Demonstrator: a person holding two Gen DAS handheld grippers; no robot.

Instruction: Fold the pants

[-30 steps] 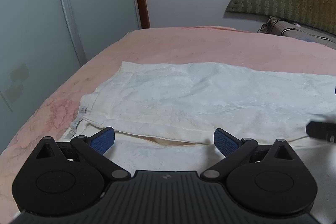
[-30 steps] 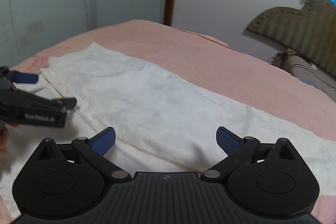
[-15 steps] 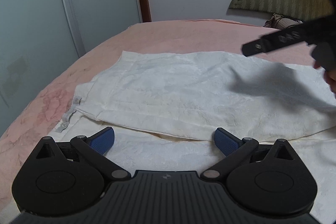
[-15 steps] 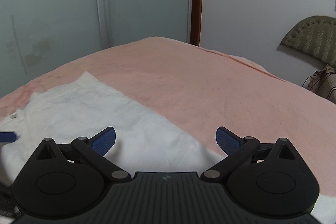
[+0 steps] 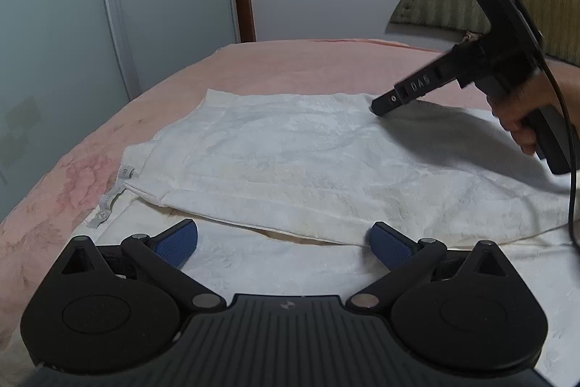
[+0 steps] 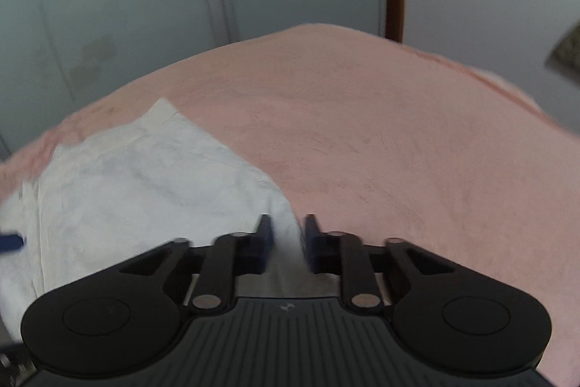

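Both grippers work the white pants [image 5: 290,155]: right gripper [image 6: 286,238] just closing on their far edge, left gripper [image 5: 284,242] spread at the near edge.

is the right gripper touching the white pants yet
Touching. In the right wrist view the right gripper, whose jaws have just been closing, has a raised fold of the white pants between its pads.

**Handheld gripper hardware, wrist views**

Left gripper [image 5: 282,242]: matte black body with ribbed centre plate, two round pivot housings, silver rivets, and blue textured fingertip pads [image 5: 177,242]. Right gripper [image 6: 286,238]: same build; seen from the left wrist, its finger carries embossed lettering, and a black cable [image 5: 571,169] trails beside the hand [image 5: 522,118].
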